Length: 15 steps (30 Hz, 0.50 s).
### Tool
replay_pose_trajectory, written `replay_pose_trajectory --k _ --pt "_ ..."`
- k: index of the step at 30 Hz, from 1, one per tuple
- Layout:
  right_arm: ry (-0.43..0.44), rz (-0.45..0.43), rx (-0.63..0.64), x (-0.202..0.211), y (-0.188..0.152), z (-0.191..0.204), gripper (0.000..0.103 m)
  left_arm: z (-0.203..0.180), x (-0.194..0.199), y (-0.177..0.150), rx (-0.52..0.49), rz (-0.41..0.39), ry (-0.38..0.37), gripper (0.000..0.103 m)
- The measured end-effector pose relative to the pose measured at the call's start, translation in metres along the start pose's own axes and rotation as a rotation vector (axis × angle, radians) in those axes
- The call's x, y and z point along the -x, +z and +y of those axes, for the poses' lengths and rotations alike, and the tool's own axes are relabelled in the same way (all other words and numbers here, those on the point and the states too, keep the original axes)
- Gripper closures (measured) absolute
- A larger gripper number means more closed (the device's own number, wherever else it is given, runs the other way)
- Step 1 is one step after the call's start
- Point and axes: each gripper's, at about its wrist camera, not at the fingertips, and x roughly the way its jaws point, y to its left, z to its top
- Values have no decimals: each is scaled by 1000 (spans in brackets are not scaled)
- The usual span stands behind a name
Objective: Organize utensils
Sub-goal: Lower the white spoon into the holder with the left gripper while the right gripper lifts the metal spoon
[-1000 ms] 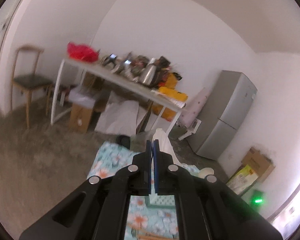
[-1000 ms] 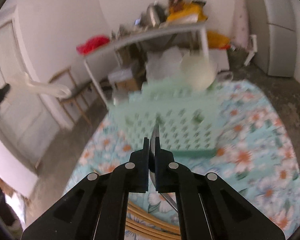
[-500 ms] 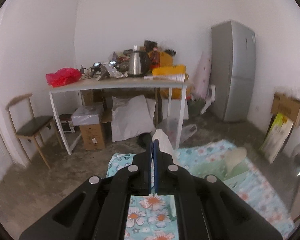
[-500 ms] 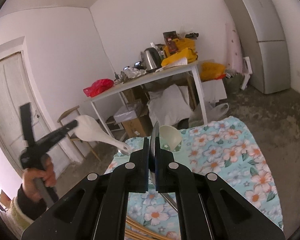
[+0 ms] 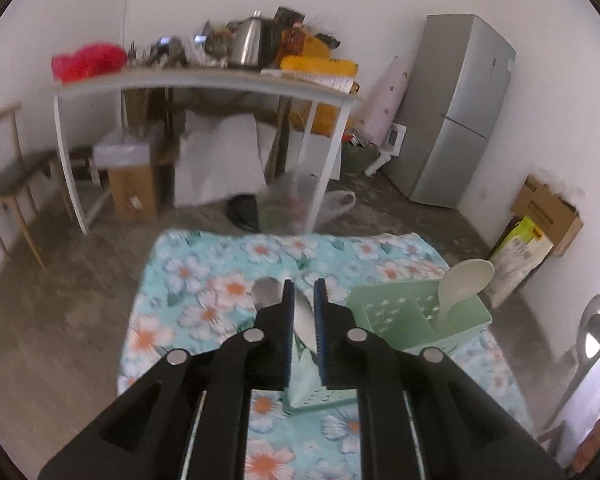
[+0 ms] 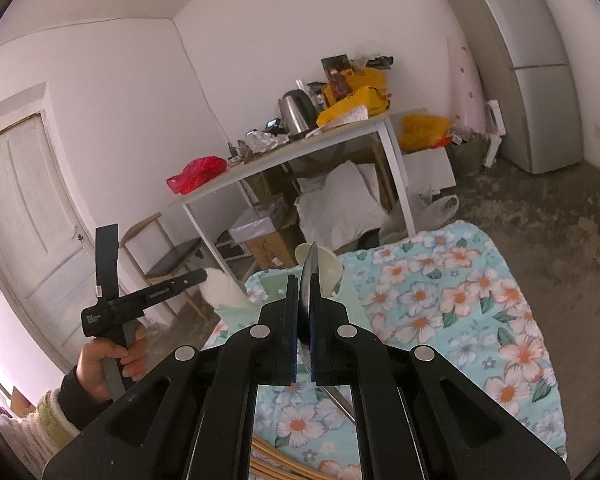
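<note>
The right gripper (image 6: 304, 280) is clamped on a thin, stiff, probably slippery steel utensil (image 6: 309, 264), best held by its flat handle, while the left gripper (image 5: 302, 292), jaws just parting, has a light white plastic spoon (image 5: 303, 320) loose between them, the mint-green slotted caddy (image 5: 384, 312) at its two o'clock.

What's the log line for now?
left fingers: just opening, white spoon between | right fingers: shut on metal utensil | caddy: holds paddle
</note>
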Motion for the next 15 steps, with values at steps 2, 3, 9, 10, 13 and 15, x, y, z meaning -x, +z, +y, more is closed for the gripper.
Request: replay_pose_trajectory --k 2,3,9,10,13,15 --pt "5 3 -7 1 0 -1 100 3 -2 -1 19 11 -15 89" --pt "7 4 -10 1 -1 -1 100 5 -3 0 27 15 -22 85" --pt "32 12 -26 -1 1 -1 100 9 -1 -5 51 15 -45 76" --pt "44 12 -32 -2 3 -1 100 11 1 -7 56 13 -48 74" --pt "85 2 -43 -3 10 -2 100 16 11 -14 76 5 -54 71" --pt "141 -18 -49 -4 20 0 100 18 21 -21 83 -9 -53 68"
